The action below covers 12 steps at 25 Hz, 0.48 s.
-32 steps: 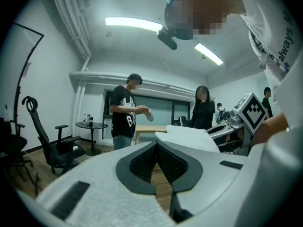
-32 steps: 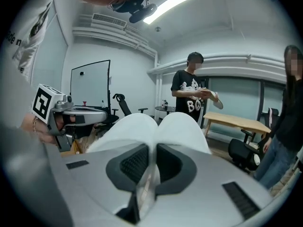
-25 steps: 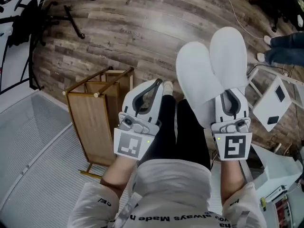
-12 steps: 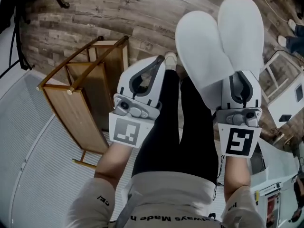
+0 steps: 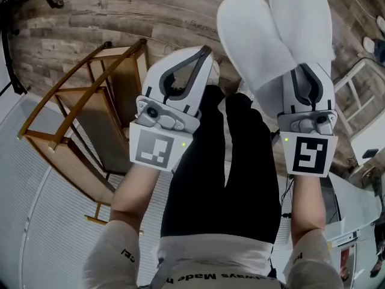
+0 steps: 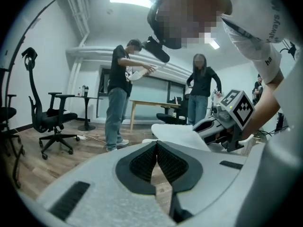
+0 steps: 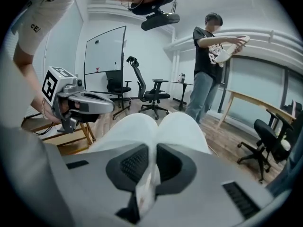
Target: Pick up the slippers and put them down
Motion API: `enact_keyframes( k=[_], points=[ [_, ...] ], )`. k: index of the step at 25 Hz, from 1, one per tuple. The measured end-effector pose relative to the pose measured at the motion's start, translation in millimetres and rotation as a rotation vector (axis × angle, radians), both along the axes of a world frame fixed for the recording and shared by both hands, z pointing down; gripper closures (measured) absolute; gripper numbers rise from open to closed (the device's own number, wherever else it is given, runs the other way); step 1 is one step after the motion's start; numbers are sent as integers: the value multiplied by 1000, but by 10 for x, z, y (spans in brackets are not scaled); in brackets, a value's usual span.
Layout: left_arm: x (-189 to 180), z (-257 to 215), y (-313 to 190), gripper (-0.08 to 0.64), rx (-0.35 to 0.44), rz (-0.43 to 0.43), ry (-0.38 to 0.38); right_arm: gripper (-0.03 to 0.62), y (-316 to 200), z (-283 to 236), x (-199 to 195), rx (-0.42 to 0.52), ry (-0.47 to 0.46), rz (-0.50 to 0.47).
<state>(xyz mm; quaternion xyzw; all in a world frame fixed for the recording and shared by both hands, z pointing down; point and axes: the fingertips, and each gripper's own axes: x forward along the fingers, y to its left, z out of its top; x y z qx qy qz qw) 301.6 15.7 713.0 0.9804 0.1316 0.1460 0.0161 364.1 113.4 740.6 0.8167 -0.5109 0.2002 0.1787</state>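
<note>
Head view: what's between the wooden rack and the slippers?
The left gripper, fingers shut and empty, sits between the wooden rack and the slippers. The person's dark-trousered legs fill the gap lower down. The head view shows this.

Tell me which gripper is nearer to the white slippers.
Right. The right gripper has its fingers clamped on the slippers; the left gripper, shut and empty, sits to their left in the head view, apart from them.

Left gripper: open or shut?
Shut, empty. On the left gripper the pads meet at the tips, with nothing between them.
</note>
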Motion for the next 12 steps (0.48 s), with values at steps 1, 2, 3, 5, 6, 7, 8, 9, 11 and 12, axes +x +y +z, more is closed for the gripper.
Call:
enact_keyframes(
  k=[1, 2, 3, 5, 6, 7, 8, 9, 11, 12],
  points=[
    [22, 107, 9, 548, 5, 13, 0, 557, -13, 113, 14, -1, 1, -3],
    [41, 217, 14, 548, 8, 22, -1, 557, -25, 223, 29, -1, 1, -7],
    [56, 330, 20, 548, 10, 32, -5, 557, -35, 328, 47, -1, 2, -10],
    [83, 567, 35, 548, 14, 53, -16, 557, -54, 532, 88, -1, 6, -21],
    [97, 690, 42, 548, 15, 63, -22, 557, -66, 634, 112, 0, 8, -30],
    [113, 812, 49, 548, 14, 73, -30, 557, -78, 735, 137, 4, 9, -38],
    [129, 931, 57, 548, 9, 82, -37, 558, -87, 837, 158, 7, 8, -47],
    [146, 1042, 70, 548, 4, 91, -41, 558, -87, 941, 175, 8, 8, -59],
    [193, 1250, 104, 548, 9, 120, -38, 558, -82, 1163, 217, 1, 13, -85],
    [224, 1355, 121, 548, 17, 138, -34, 558, -82, 1279, 245, -3, 17, -97]
  ],
)
